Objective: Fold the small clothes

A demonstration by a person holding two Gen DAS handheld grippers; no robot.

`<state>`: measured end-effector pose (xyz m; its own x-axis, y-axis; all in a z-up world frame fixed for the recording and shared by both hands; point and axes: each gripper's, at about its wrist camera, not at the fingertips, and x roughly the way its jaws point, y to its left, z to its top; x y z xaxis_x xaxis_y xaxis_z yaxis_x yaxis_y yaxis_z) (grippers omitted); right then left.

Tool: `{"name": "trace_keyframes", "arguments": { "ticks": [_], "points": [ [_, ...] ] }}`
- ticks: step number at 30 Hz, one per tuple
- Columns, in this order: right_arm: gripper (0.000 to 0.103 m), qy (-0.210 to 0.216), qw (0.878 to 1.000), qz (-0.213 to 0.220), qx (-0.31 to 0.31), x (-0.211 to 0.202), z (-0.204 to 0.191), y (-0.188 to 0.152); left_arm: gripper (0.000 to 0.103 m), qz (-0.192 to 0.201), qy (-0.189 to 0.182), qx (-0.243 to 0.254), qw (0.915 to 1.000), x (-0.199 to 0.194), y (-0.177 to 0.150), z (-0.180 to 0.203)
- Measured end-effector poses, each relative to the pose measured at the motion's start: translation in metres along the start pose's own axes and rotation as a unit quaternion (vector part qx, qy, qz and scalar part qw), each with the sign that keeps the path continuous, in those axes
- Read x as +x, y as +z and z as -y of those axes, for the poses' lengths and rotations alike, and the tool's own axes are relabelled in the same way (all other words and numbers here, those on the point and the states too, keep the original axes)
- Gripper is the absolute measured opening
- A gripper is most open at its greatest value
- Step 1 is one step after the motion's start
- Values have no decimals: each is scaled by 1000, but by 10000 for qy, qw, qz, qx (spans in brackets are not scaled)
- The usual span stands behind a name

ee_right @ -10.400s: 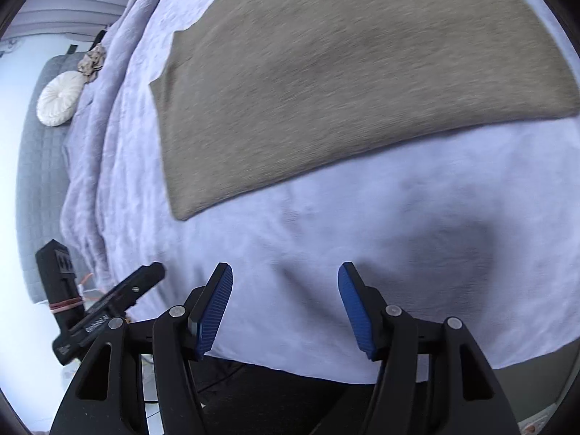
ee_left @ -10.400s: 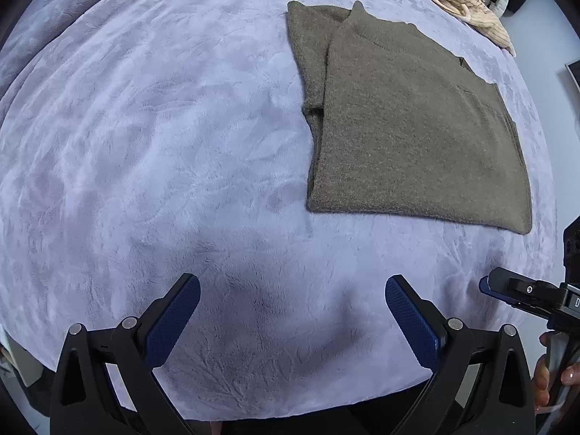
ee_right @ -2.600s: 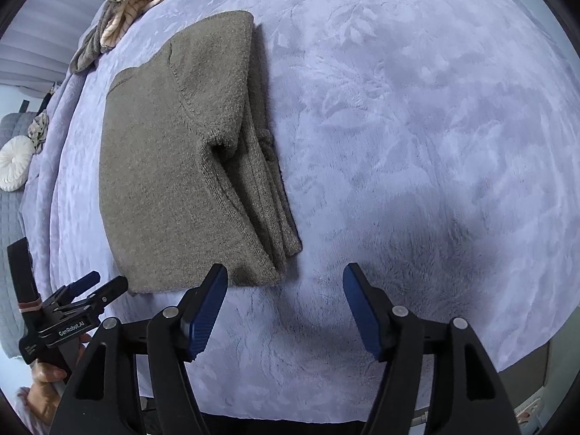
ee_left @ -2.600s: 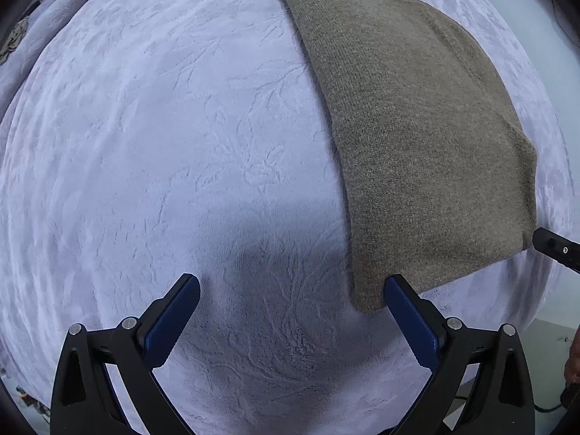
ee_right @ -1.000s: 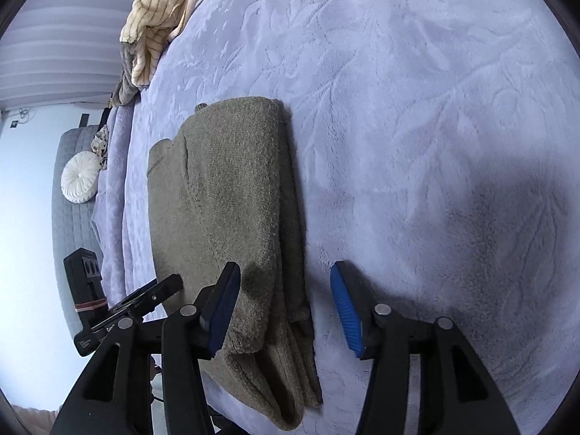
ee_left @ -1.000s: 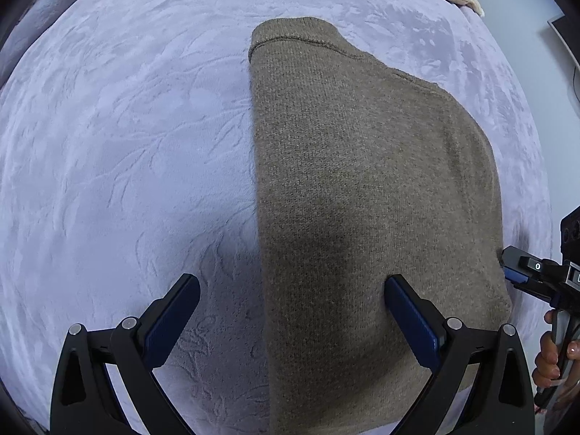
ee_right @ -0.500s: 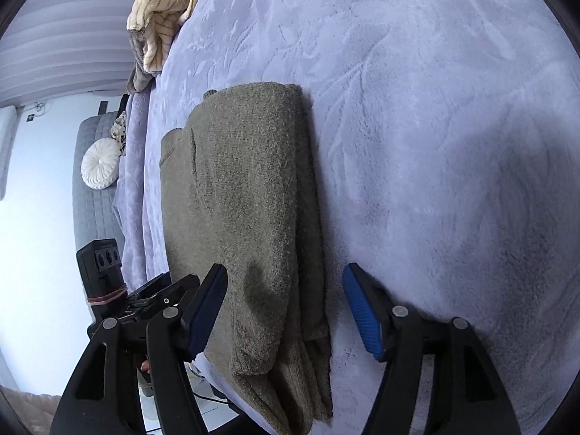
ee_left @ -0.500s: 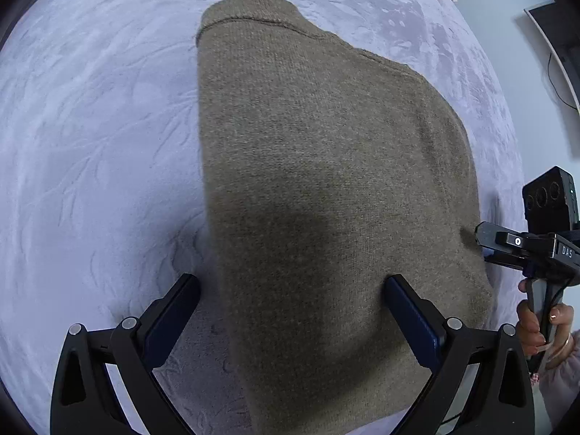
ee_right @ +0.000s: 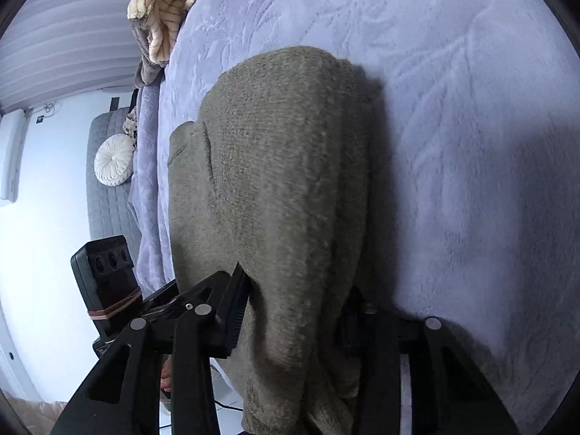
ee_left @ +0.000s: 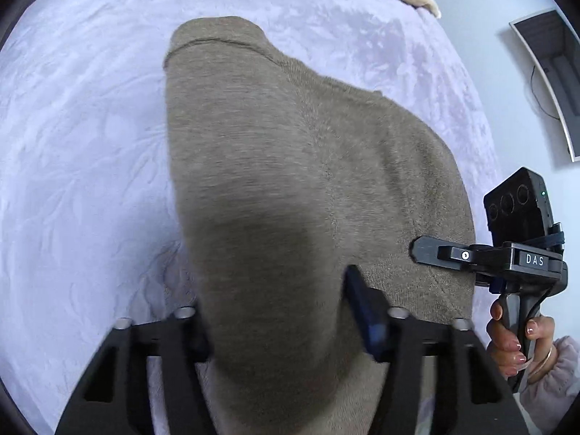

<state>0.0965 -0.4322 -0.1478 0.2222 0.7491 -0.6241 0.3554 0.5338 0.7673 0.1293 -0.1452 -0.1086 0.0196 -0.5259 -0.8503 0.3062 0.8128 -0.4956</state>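
A brown knitted sweater [ee_left: 290,145] lies folded lengthwise on the lavender bed cover [ee_left: 90,145]. My left gripper [ee_left: 275,319] straddles its near end; the jaws are closing and the knit bulges up between the pads. In the right wrist view the same sweater [ee_right: 275,163] runs away from me. My right gripper [ee_right: 290,315] is closing on its near end, with the left pad [ee_right: 232,311] against the knit and the other finger hidden behind fabric. From the left wrist view, the right gripper [ee_left: 420,250] sits at the sweater's right edge, held by a hand [ee_left: 507,340].
A cream striped garment [ee_right: 163,7] lies heaped at the far end of the bed. A round white cushion [ee_right: 112,159] rests on a grey quilted seat [ee_right: 108,199] beyond the bed's left side. The bed edge runs close under both grippers.
Both pairs of jaws have narrowed from wide apart onto the sweater's near end, and the knit now bunches up between them. The right gripper has come lower and closer to the fabric.
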Motion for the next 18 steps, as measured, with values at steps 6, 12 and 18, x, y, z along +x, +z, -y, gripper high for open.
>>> {"name": "trace_keyframes", "arguments": {
  "ticks": [6, 12, 18],
  "points": [
    [38, 603, 9979, 170, 133, -12, -26, -22, 46, 139, -349, 203, 9991, -31, -10, 6],
    [38, 954, 9950, 243, 160, -17, -50, -61, 46, 351, -535, 315, 9975, -71, -35, 0],
    [38, 847, 9963, 127, -7, 5, -76, -110, 46, 381, -295, 386, 9981, -106, -83, -22]
  ]
}}
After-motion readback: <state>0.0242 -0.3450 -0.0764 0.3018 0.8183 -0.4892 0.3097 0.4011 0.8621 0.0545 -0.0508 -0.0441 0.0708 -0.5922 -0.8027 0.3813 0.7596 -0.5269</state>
